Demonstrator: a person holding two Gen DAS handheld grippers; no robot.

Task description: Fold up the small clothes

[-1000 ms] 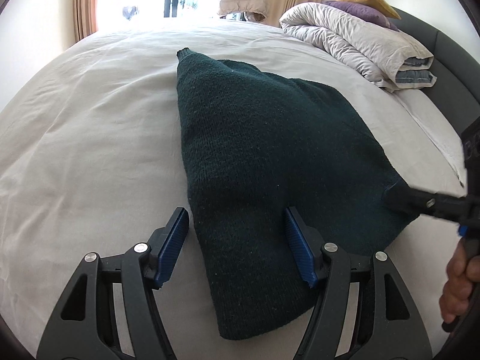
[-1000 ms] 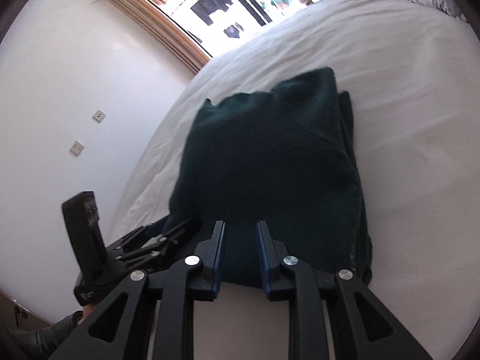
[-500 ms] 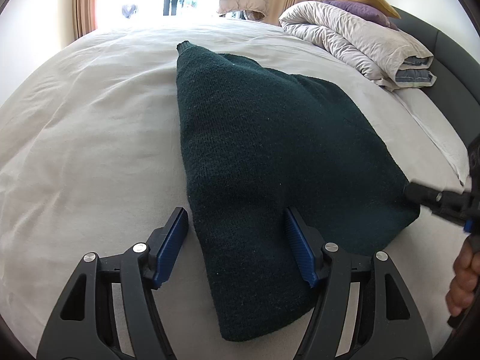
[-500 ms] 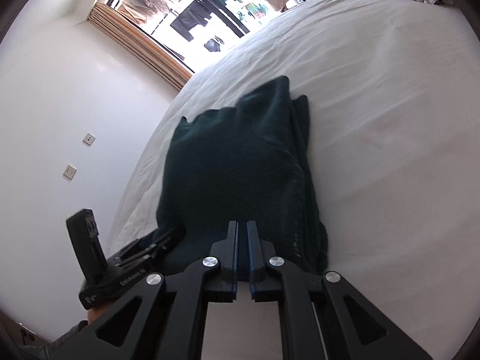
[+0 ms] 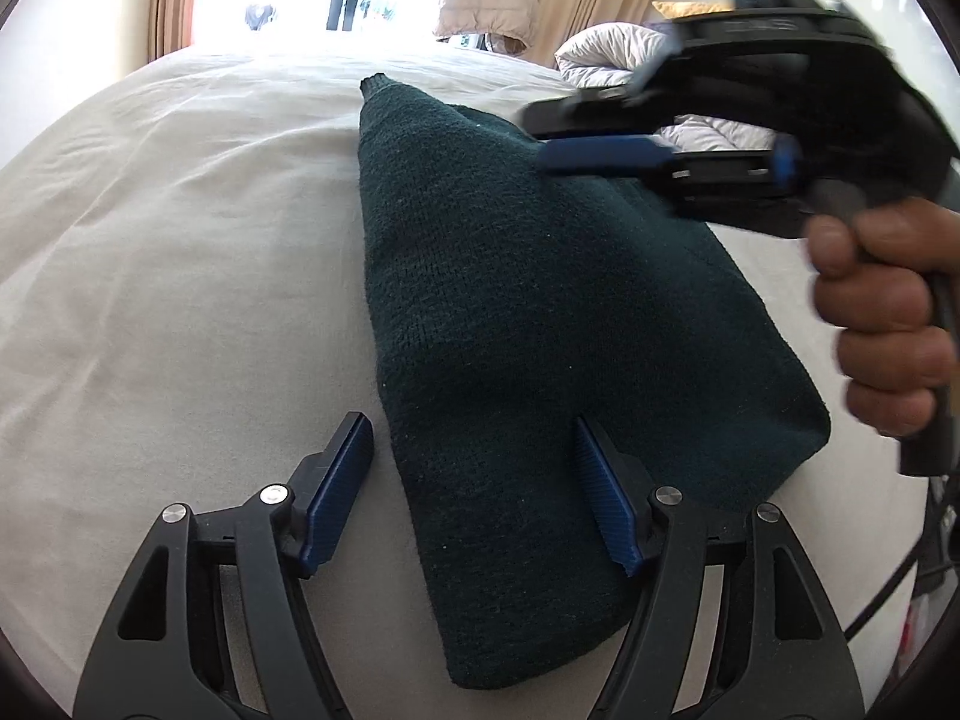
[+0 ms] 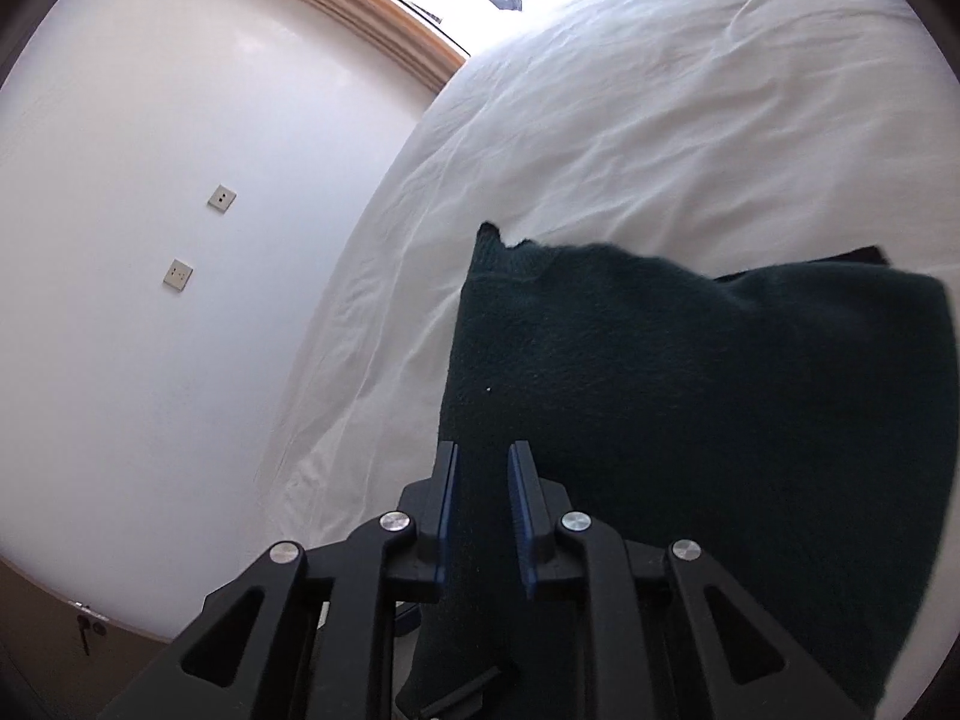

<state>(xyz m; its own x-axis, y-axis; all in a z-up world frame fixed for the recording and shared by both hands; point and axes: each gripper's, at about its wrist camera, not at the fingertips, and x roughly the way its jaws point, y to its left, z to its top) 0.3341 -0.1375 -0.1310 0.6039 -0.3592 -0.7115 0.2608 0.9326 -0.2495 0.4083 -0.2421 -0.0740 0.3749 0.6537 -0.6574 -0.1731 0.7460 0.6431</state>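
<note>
A dark green knitted garment (image 5: 528, 324) lies folded on the white bed sheet (image 5: 180, 276). My left gripper (image 5: 474, 480) is open low over its near end, one finger on the sheet, the other over the cloth. My right gripper (image 5: 540, 138) is held by a hand above the garment's far right part, its jaws nearly closed with nothing between them. In the right wrist view the right gripper (image 6: 483, 480) hovers over the garment (image 6: 690, 420), with a narrow gap between the pads.
A rolled duvet (image 5: 606, 54) and a beige jacket (image 5: 486, 0) lie at the far side by the window. A white wall with two sockets (image 6: 178, 274) borders the bed (image 6: 660, 120). A cable (image 5: 882, 600) hangs at the right.
My right gripper has left the garment's right corner, risen and swung across over its far part, its jaws parting slightly. My left gripper has stayed in place, open.
</note>
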